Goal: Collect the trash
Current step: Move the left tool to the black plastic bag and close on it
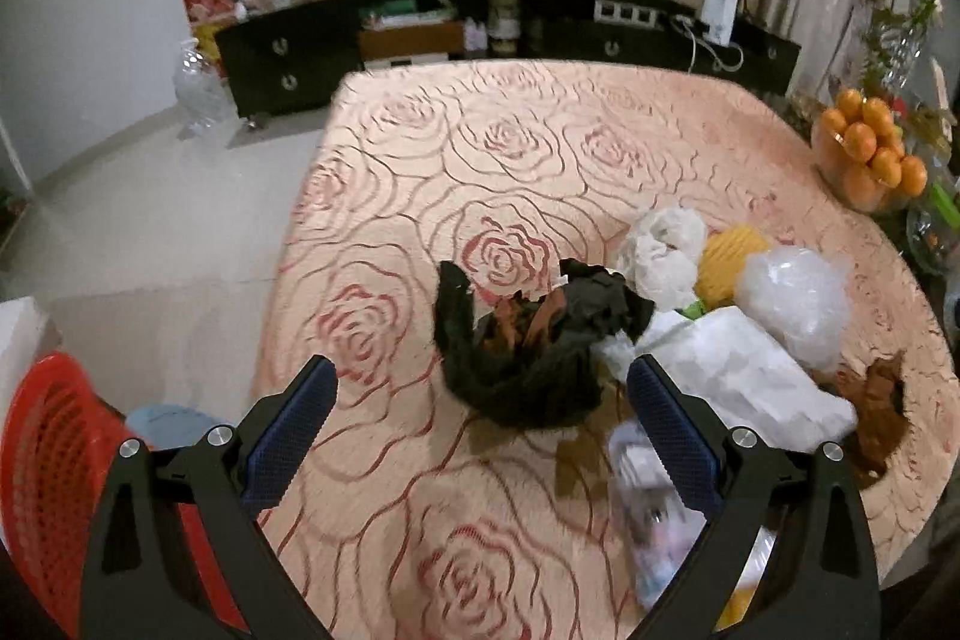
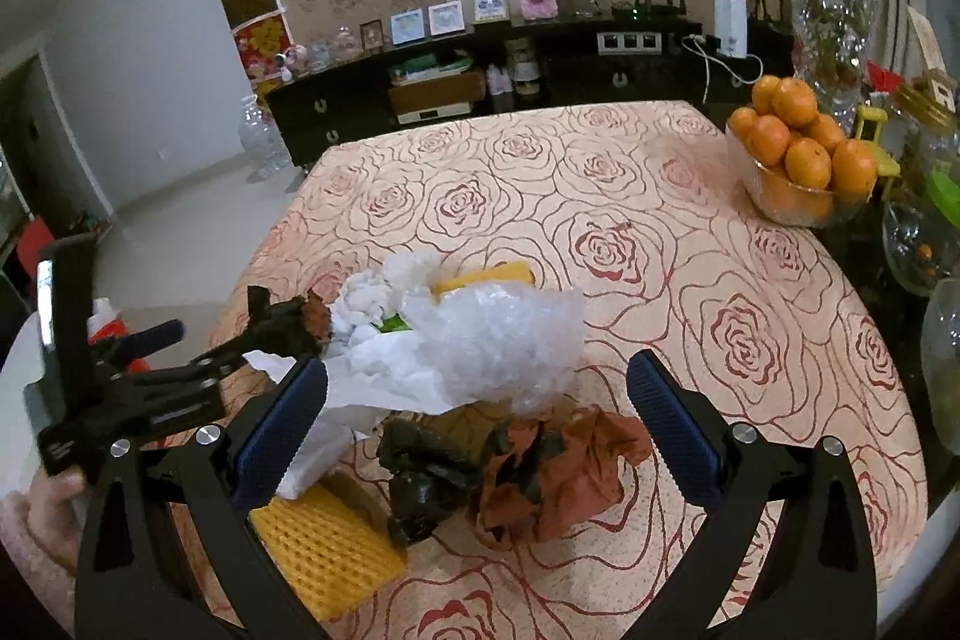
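L tongs (image 1: pixel 480 412) spread | R tongs (image 2: pixel 477 409) spread | trash (image 2: pixel 540 478): crumpled brown/blk paper

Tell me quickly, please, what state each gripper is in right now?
Left gripper: open, holding nothing, aimed at the black crumpled trash.
Right gripper: open, holding nothing, above the brown crumpled paper.

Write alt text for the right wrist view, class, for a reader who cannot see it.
The open right gripper hovers over a pile of trash on a rose-patterned tablecloth: crumpled brown paper, clear plastic, white paper and yellow foam netting. A bowl of oranges sits far right.
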Motion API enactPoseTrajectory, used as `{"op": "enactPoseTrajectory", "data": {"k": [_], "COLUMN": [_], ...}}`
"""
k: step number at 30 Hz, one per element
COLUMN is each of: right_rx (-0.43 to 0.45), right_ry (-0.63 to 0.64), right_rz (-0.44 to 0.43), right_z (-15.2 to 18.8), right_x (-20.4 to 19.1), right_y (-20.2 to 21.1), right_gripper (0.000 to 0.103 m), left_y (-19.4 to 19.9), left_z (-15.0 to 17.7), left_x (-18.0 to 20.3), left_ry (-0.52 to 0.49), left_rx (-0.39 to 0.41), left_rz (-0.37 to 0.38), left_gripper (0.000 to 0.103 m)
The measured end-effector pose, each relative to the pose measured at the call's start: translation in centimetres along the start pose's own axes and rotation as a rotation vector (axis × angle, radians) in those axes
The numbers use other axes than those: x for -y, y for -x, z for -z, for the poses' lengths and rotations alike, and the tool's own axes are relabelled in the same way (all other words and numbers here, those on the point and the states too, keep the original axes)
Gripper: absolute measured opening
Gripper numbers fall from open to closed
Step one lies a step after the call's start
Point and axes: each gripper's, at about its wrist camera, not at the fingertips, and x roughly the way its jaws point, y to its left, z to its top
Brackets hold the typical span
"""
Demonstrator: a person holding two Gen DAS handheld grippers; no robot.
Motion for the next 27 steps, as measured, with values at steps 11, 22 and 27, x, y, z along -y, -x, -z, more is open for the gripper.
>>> {"op": "enactPoseTrajectory", "data": {"k": [11,22,27], "right_rx": [-0.046,-0.048,-0.049], "right_ry": [-0.020,-0.044,-0.046], "right_rz": [0.003,0.006,0.007], "right_z": [0.4,0.3,0.3], "right_x": [0.9,2.0,2.1], "right_y": [-2.6,-2.9,-2.9], "right_gripper": [0.097,0.097,0.097], "left_y": [-5.0,-5.9,-5.4], "left_z": [-0.2,0.2,0.1], "left_x": [-1.1,-1.7,-2.5], "left_ry": [0.074,0.135,0.171], "left_rx": [-0.075,-0.092,-0.119], "left_rz": [0.013,0.026,0.037], "left_gripper": [0.094,0.095,0.095]}}
